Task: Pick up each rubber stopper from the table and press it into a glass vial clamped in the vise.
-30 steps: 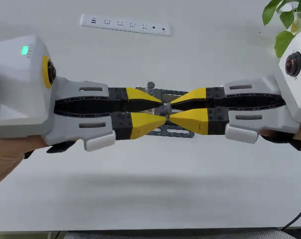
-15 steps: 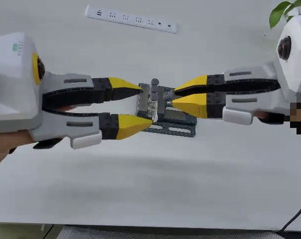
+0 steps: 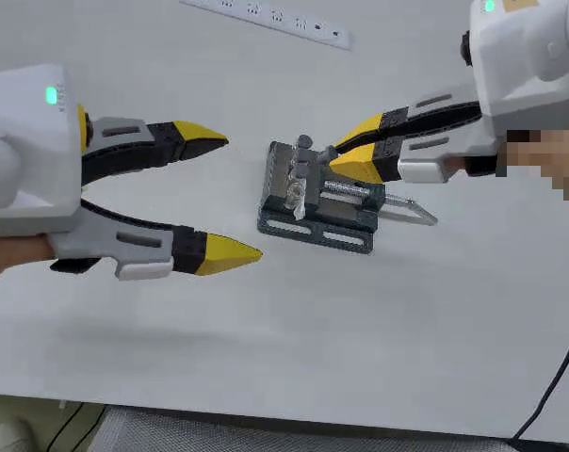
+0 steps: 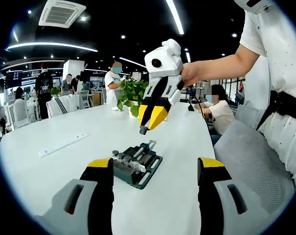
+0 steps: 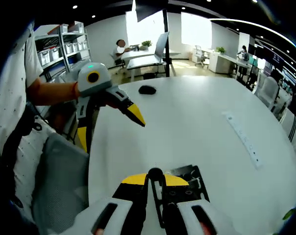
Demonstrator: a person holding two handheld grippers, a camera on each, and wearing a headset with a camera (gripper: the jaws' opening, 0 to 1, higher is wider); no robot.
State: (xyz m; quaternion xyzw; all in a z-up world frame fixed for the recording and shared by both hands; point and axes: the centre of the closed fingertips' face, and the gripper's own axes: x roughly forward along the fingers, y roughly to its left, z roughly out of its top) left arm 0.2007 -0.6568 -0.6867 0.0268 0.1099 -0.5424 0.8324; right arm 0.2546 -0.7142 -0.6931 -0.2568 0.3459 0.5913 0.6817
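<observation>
Open office: white table [image 3: 313, 358], ceiling lights [image 4: 175, 14].

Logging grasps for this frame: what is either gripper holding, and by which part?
The right gripper pinches a small dark rubber stopper between its jaw tips, seemingly by its sides. The left gripper is open and holds nothing.

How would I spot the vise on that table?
Start at the white table and find the right gripper. Just below its tips sits the vise, a dark grey metal block clamping a clear vial; the power strip beyond is white, long and flat.
</observation>
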